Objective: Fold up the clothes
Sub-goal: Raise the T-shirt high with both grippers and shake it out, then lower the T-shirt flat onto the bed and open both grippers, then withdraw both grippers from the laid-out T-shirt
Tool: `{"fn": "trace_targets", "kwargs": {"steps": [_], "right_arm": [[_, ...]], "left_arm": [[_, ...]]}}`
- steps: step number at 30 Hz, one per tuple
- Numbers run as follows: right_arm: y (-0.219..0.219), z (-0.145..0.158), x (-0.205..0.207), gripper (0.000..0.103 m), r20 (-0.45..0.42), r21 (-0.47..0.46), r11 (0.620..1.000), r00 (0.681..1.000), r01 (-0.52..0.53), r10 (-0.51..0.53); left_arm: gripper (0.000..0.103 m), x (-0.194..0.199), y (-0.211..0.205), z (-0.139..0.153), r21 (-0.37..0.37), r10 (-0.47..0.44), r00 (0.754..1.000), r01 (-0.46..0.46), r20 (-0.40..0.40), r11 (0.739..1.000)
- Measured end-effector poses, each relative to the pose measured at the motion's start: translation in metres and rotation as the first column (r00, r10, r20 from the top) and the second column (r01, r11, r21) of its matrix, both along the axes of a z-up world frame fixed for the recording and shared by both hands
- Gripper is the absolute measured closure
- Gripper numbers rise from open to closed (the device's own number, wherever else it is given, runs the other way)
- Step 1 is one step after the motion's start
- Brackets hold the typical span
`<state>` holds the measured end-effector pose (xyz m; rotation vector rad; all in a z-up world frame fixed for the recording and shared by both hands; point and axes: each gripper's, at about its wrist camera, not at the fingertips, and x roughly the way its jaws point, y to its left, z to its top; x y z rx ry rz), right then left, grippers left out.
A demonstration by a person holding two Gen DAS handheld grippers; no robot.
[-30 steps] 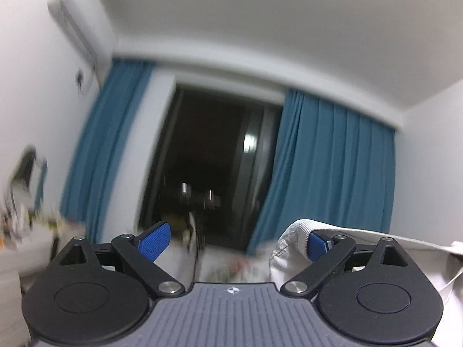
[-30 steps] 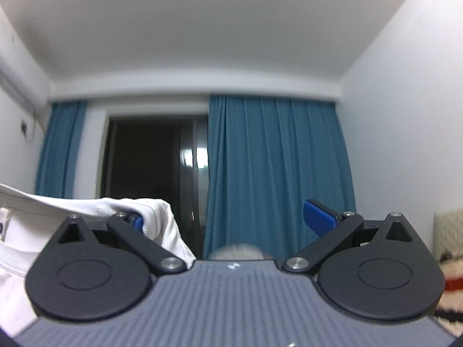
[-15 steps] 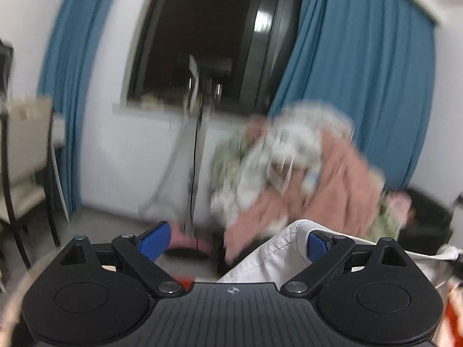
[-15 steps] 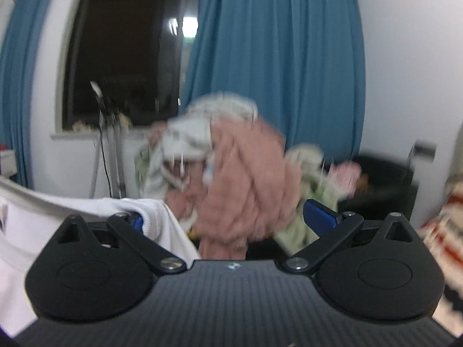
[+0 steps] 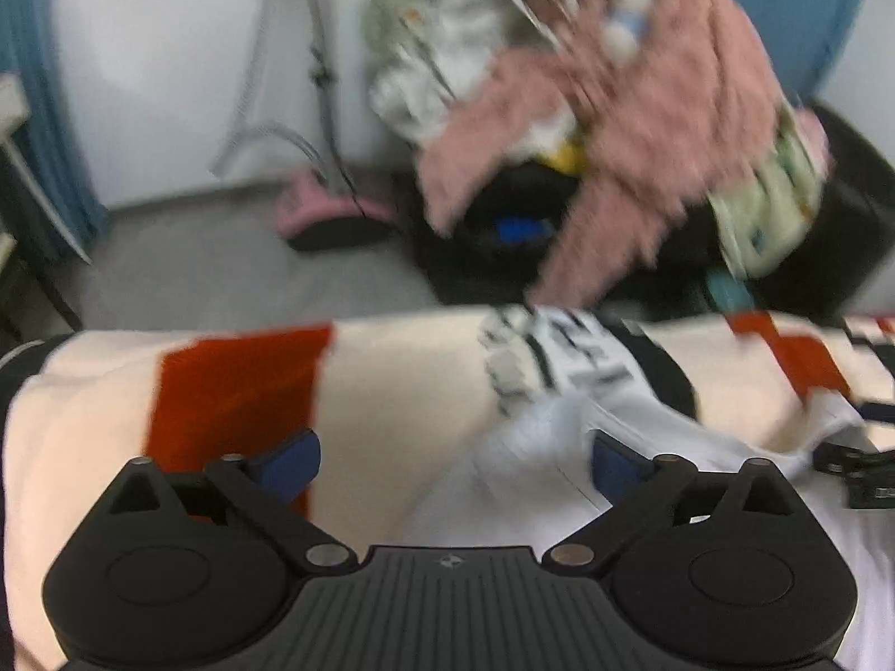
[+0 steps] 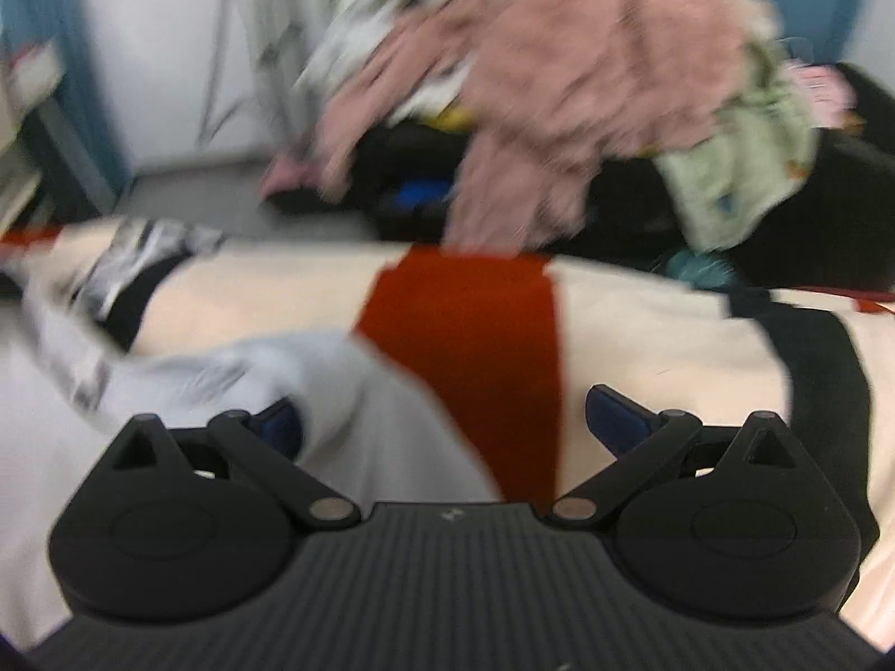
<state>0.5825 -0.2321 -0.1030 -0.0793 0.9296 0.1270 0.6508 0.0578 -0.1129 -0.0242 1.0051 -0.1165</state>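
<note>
A white garment with a black-and-white printed part lies stretched over a cream blanket with red and black patches. My left gripper is open just above the blanket, and the cloth is draped over its right finger. In the right wrist view the same white garment hangs over the left finger of my right gripper, which is open too, low over a red patch. Both views are blurred by motion.
A heap of pink and patterned clothes sits on a black chair beyond the blanket's far edge. A thin floor stand and a pink slipper are on the grey floor to the left. Blue curtains hang at both sides.
Both grippers have swung down from pointing at the ceiling and window to just over the blanket, carrying the white garment with them. The jaws stayed equally wide apart.
</note>
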Motion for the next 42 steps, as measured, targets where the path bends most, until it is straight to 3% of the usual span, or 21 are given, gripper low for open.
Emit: {"fn": "trace_targets", "kwargs": {"steps": [1, 3, 7, 12, 18, 21, 26, 32, 36, 42], "right_arm": [[0.005, 0.003, -0.003, 0.000, -0.024, -0.005, 0.999, 0.999, -0.031, 0.031], [0.011, 0.014, -0.017, 0.000, 0.008, -0.015, 0.999, 0.999, -0.042, 0.042], [0.015, 0.040, -0.047, 0.000, 0.120, 0.058, 0.998, 0.993, -0.020, 0.013], [0.015, 0.082, -0.117, 0.000, 0.286, 0.107, 0.994, 0.957, 0.022, -0.052], [0.010, 0.126, -0.239, 0.000, 0.408, 0.177, 0.984, 0.907, 0.031, -0.101], [0.010, 0.142, -0.309, 0.000, 0.460, 0.192, 0.981, 0.881, 0.028, -0.115], [0.014, 0.150, -0.414, 0.000, 0.519, 0.224, 0.975, 0.845, 0.014, -0.131], [0.015, 0.136, -0.504, 0.000, 0.591, 0.231, 0.973, 0.796, -0.015, -0.128], [0.004, 0.115, -0.530, 0.000, 0.607, 0.272, 0.962, 0.775, 0.005, -0.176], [-0.006, 0.087, -0.540, 0.000, 0.608, 0.302, 0.953, 0.764, 0.030, -0.217]], "left_arm": [[0.004, -0.004, -0.002, 0.006, 0.002, -0.011, 1.000, 0.011, -0.010, 1.000], [0.001, -0.018, -0.005, 0.022, 0.008, -0.022, 0.999, 0.022, 0.042, 1.000], [0.000, -0.054, -0.011, 0.056, 0.015, -0.042, 0.986, 0.040, 0.161, 0.999], [0.000, -0.128, -0.016, 0.097, -0.002, -0.012, 0.958, 0.013, 0.288, 1.000], [0.000, -0.281, -0.026, 0.155, -0.023, 0.010, 0.904, -0.001, 0.428, 1.000], [0.000, -0.358, -0.029, 0.167, -0.034, 0.020, 0.881, -0.004, 0.472, 0.999], [0.000, -0.472, -0.036, 0.160, 0.002, 0.016, 0.841, -0.020, 0.540, 1.000], [0.000, -0.561, -0.033, 0.124, -0.037, 0.065, 0.803, -0.054, 0.593, 0.998], [0.000, -0.585, -0.027, 0.095, -0.049, 0.087, 0.812, -0.072, 0.577, 0.996], [0.000, -0.580, -0.027, 0.072, -0.020, 0.066, 0.831, -0.066, 0.553, 0.998]]}}
